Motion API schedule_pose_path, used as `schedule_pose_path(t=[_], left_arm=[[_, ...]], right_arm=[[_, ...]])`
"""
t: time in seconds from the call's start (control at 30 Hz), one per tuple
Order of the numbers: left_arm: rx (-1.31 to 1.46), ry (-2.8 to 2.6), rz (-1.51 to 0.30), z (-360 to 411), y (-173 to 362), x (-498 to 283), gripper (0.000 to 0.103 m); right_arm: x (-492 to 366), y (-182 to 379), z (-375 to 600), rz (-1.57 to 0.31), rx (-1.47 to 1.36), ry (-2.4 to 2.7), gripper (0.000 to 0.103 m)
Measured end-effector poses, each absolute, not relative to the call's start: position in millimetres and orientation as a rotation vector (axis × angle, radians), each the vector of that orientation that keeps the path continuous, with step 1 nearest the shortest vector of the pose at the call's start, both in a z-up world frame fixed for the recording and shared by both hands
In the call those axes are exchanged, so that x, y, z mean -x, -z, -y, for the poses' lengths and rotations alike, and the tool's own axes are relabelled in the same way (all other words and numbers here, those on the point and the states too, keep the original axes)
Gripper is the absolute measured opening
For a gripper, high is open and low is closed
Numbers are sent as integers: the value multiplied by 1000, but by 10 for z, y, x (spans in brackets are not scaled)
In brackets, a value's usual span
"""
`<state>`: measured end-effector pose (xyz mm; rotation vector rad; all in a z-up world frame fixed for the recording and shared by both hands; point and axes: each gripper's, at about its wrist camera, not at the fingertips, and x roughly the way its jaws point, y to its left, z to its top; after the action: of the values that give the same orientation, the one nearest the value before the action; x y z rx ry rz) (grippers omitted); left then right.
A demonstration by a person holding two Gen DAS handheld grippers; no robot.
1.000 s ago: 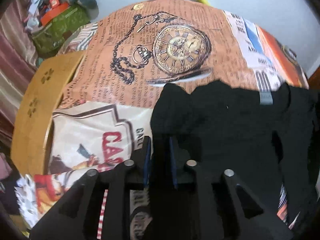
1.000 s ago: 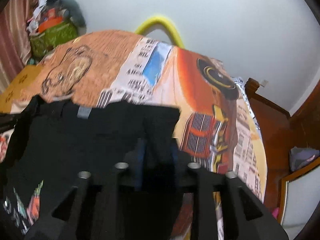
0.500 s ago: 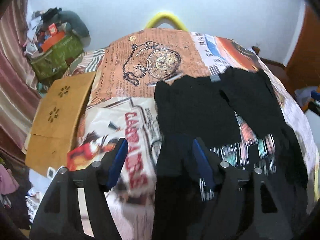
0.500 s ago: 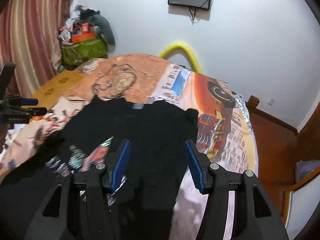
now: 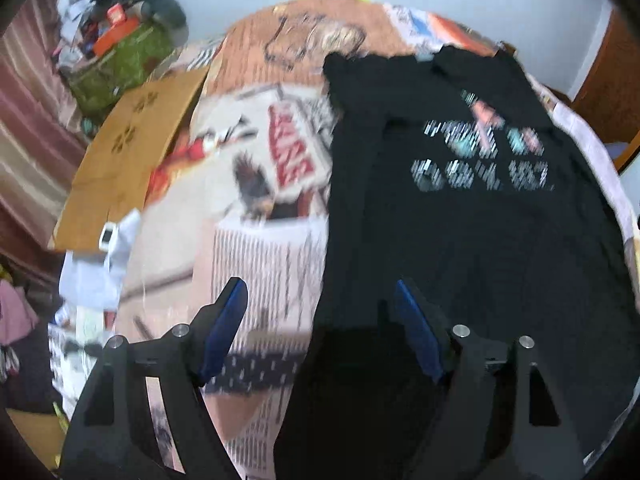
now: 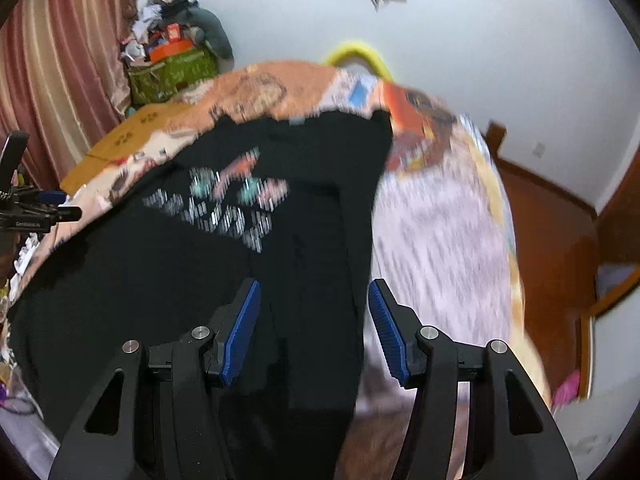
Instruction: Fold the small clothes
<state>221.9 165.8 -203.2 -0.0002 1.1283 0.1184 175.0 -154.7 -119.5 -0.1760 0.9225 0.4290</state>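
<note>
Both claws, left (image 5: 320,332) and right (image 6: 314,330), are standing wide, the left's jaws having just been opening, nothing gripped; black printed cotton T-shirt (image 5: 460,220) is lying limp, light, probably best pinched at hem corners.

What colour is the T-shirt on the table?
The T-shirt is black, with a blurry white, teal and pink print on it. The right wrist view shows it best.

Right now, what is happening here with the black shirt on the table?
A person with a gripper in each hand is folding a black T-shirt on a table with a printed cover. Both sleeves are folded in onto the body, and the shirt lies flat, print up. The left gripper and the right gripper have just been opening; both stand open above the shirt's near end, one over each side edge, and neither pinches the cloth. The frames are blurred.
</note>
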Motion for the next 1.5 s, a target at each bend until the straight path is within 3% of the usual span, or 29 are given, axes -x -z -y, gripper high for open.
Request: schedule_pose_path(t=[0.2,0.23,0.33,0.37,0.43,0.47,0.57,1.07,1.33,1.43,1.5], left_arm=[[50,-132,-1182,-1780,2289,-1899,75],[59,-132,-1189,-1790,2326,-1872,71],[137,-100,-1188,-1817,2393,-1810,47],[159,-84,-1186,-1814,2393,-1806,29],[177,-73,-1183,-1781,2380,-1803,5],[172,-86,-1178,-1761,2370,-1799,4],[165,-79,-1159,-1722,2295,-1791,2],[190,-49,-895,-1689,1198,-2370,2],[164,-130,-1025,-1800,1736,-2962,2],[203,-160,-1096,-1922,2000,-3026,10],[226,-174,-1120,-2003,2082,-2993,20]], right_arm=[[-1627,1541,1881,-1036,62,-402,52],[-1594,1562,1892,-1045,46,-402,52],[-1588,1681,1887,-1076,3,-420,52],[-1608,1728,1858,-1092,-12,-440,48],[-1602,1800,1797,-1116,-21,-465,32],[-1600,1824,1771,-1130,-19,-473,24],[-1599,1800,1685,-1110,8,-501,9],[-1983,906,1642,-833,-18,-549,6],[-2470,1163,1610,-884,-14,-464,7],[-2559,1419,1611,-953,3,-433,8],[-2559,1518,1638,-992,13,-417,16]])
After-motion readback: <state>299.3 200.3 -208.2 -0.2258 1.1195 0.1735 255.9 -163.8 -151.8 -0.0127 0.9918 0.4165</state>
